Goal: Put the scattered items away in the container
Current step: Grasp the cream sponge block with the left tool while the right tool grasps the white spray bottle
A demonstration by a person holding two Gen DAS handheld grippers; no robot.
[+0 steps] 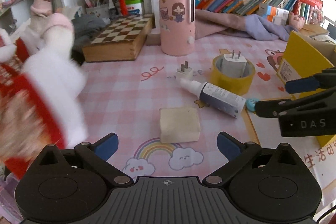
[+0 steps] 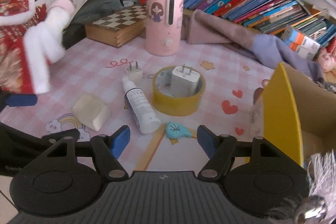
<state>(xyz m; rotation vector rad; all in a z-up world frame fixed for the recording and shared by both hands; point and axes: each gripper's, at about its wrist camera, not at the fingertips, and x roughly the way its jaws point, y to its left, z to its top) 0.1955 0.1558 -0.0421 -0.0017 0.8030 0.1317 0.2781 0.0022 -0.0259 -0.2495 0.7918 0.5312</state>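
Box [image 2: 281,110], yellow outside and brown cardboard inside, stands open at the right edge of the pink checked table [image 2: 94,62]; its interior is only partly in view and no contents can be made out. Scattered items all lie outside it. A yellow tape roll [image 2: 178,105] lies flat near the table's middle and holds a large white charger [image 2: 184,80], prongs up, inside its ring. A smaller white plug [image 2: 134,74] stands just left of the roll, prongs up, with the nozzle of a white dropper bottle [image 2: 140,106] touching or nearly touching it; the bottle lies on its side. A pale soap-like block [image 2: 91,112] sits apart, to the left of the bottle. A small teal trinket [image 2: 177,130] lies just beside the bottle's base, between the bottle and the box. Left gripper [image 1: 168,146] hovers directly before the block, jaws wide, holding nothing. Right gripper [image 2: 162,141] hovers before the trinket, jaws wide, holding nothing. Behind the items stand a pink cylindrical appliance [image 2: 163,20] and a wooden chessboard case [image 2: 117,24]. A child in red and white [image 2: 23,35] is at the table's left side, blurred.
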